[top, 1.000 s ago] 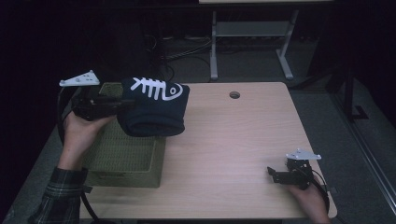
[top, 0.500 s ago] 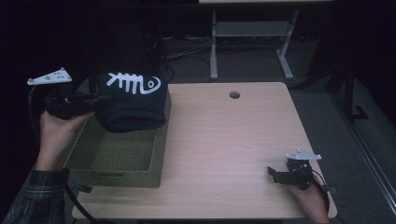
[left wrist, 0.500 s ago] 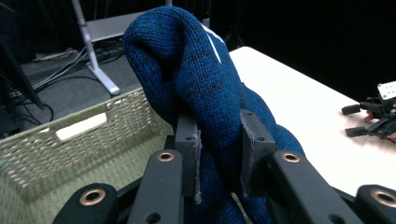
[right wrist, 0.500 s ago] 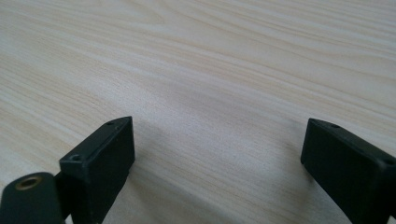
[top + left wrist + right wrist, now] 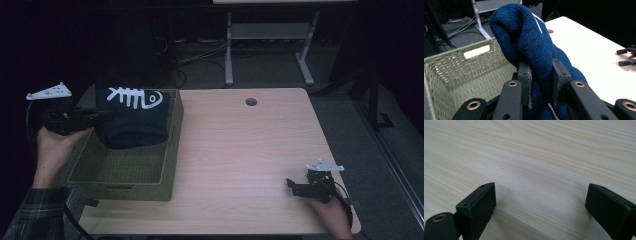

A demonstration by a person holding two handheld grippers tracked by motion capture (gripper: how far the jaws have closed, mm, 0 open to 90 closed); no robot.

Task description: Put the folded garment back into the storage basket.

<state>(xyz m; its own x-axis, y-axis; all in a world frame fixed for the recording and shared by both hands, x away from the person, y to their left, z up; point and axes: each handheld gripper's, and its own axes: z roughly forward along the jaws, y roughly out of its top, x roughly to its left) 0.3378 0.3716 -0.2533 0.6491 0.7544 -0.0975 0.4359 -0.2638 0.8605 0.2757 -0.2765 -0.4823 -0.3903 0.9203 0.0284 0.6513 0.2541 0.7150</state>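
high view: the left tool (image 5: 102, 114) pinches a folded blue sweater (image 5: 132, 117) over the far end of the woven basket (image 5: 125, 187) at the desk's (image 5: 240, 150) left edge. the pinch takes one fold, so the bundle could unroll or drape over the rim. the right tool (image 5: 291, 186), jaws spread, rests near the right front corner

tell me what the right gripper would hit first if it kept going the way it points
Probably the bare light wooden table: the right gripper, jaws open and empty, points low across it, with nothing else visible ahead.
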